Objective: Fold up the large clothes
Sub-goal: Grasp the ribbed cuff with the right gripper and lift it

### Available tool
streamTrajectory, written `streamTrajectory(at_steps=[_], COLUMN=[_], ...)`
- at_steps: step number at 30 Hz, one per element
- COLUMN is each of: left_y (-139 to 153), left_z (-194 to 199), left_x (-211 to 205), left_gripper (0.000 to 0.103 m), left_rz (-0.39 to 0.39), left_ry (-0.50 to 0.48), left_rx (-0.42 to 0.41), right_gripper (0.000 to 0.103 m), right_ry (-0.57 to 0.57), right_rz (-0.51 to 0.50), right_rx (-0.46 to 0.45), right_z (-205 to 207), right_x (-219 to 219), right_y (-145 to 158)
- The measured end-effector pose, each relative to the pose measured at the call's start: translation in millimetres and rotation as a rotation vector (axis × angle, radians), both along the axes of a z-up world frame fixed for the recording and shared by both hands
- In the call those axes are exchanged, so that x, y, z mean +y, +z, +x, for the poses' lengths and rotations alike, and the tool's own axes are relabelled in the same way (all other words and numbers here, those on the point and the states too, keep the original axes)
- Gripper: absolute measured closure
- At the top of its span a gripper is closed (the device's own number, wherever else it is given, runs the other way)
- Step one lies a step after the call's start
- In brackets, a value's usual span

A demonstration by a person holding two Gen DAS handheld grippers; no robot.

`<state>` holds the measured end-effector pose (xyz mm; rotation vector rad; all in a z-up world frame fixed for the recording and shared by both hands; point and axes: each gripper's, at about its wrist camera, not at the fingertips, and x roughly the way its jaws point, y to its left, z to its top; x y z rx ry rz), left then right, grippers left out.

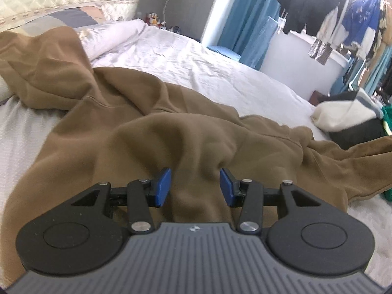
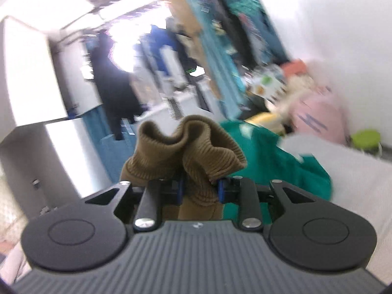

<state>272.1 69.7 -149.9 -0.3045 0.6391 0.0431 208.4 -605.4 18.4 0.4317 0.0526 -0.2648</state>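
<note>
A large brown sweatshirt (image 1: 171, 127) lies crumpled across the white bed (image 1: 196, 58) in the left wrist view. My left gripper (image 1: 195, 174) sits low over its near part, its blue pads (image 1: 163, 187) pinching a raised bunch of the brown cloth between them. In the blurred right wrist view, my right gripper (image 2: 201, 183) is shut on the ribbed brown cuff (image 2: 196, 142). The cuff flares out above the fingers, held up in the air facing the room. The rest of the garment is hidden below that gripper.
A green garment (image 2: 269, 161) lies on the bed beyond the right gripper. A pile of black and white clothes (image 1: 348, 115) sits at the bed's far right edge. Hanging clothes (image 1: 318, 12) and blue curtains fill the back. A pink bag (image 2: 318, 117) and a green stool (image 2: 365, 137) stand by the wall.
</note>
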Motion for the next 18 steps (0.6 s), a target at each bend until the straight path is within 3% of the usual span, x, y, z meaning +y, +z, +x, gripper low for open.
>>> streamTrajectory(at_steps=[4, 9, 14, 18], left_y=[4.5, 15.5, 22.5, 22.2], left_z=[-6.4, -20.3, -33.0, -41.9], left_x=[16.5, 29.1, 55.9, 89.6], left_gripper=[0.053, 0.053, 0.053, 0.053], left_rz=[-0.01, 0.005, -0.034, -0.102], left_ry=[0.022, 0.036, 0.066, 0.122], left_rx=[-0.023, -0.083, -0.128, -0.14], right_gripper=[0.076, 0.078, 0.078, 0.078], right_ry=[0.074, 0.179, 0.267, 0.356], right_rz=[-0.112, -0.255, -0.377, -0.494], right_rx=[-0.046, -0.056, -0.085, -0.134], right_z=[-11.3, -15.9, -22.8, -32.7], right_x=[77.3, 170.9, 260.1, 332.4], right_y=[50.9, 92.9, 112.1, 106.6])
